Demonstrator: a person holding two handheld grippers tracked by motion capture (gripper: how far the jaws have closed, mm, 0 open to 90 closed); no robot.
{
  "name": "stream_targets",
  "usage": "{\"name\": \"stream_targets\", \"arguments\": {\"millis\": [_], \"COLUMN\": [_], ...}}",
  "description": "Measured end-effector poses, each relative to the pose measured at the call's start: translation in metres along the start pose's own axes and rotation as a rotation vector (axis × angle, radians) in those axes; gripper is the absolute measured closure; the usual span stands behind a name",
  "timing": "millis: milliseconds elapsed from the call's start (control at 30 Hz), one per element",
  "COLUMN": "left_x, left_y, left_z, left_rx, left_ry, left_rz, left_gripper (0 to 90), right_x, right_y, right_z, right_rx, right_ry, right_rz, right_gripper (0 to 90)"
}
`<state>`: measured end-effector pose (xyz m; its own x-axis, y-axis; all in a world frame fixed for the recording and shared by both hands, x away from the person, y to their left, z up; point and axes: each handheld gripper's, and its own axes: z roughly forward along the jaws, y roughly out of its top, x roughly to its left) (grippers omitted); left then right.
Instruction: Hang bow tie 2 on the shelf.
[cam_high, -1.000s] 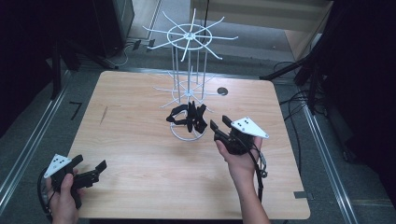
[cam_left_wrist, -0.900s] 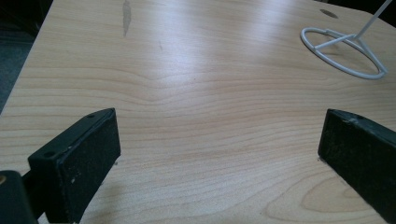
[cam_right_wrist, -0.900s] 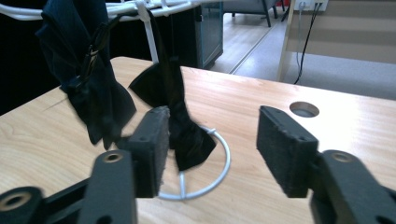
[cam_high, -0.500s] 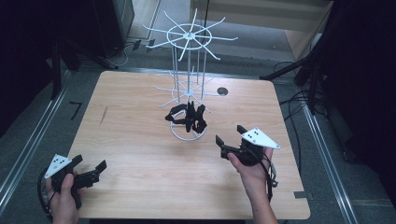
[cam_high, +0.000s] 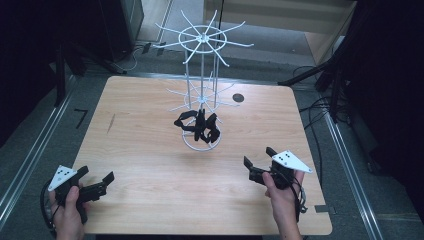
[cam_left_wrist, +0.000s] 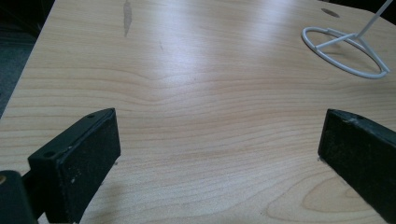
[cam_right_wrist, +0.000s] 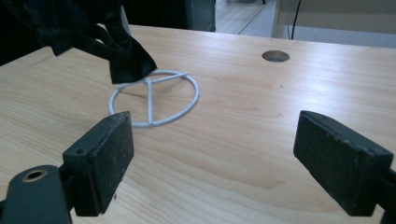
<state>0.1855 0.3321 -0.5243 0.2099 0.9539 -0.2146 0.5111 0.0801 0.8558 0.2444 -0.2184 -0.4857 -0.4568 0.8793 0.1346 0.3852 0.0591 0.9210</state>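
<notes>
A white wire rack (cam_high: 200, 75) with radial arms stands on a ring base (cam_high: 186, 141) at the middle of the wooden table (cam_high: 145, 155). Several black fabric pieces (cam_high: 197, 126) hang low on it, just above the base. My right gripper (cam_high: 258, 156) is at the near right, well clear of the rack. Its jaws have just been opening and nothing is between them. In the right gripper view (cam_right_wrist: 215, 123) the black pieces (cam_right_wrist: 126, 60) and the ring base (cam_right_wrist: 149, 100) lie ahead to the left. My left gripper (cam_high: 95, 174) rests open and empty at the near left corner (cam_left_wrist: 219, 126), with the ring base (cam_left_wrist: 337, 41) far off.
A round cable hole (cam_high: 238, 98) is in the table behind the rack, also seen in the right gripper view (cam_right_wrist: 275, 56). Dark stands and cables line the floor on both sides. Metal rails run along the table's left and right.
My right gripper has drawn back from beside the black pieces to the near right of the table and sunk lower, with its jaws wider apart. The left gripper has stayed put.
</notes>
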Motion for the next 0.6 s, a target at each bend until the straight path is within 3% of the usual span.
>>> {"name": "stream_targets", "arguments": {"millis": [600], "left_x": [0.000], "left_y": [0.000], "left_z": [0.000], "left_rx": [0.005], "left_ry": [0.003], "left_rz": [0.003], "left_gripper": [0.0], "right_x": [-0.032], "right_y": [-0.025], "right_z": [-0.023], "right_rx": [0.027], "right_ry": [-0.063], "right_rz": [0.024], "right_gripper": [12.7]}}
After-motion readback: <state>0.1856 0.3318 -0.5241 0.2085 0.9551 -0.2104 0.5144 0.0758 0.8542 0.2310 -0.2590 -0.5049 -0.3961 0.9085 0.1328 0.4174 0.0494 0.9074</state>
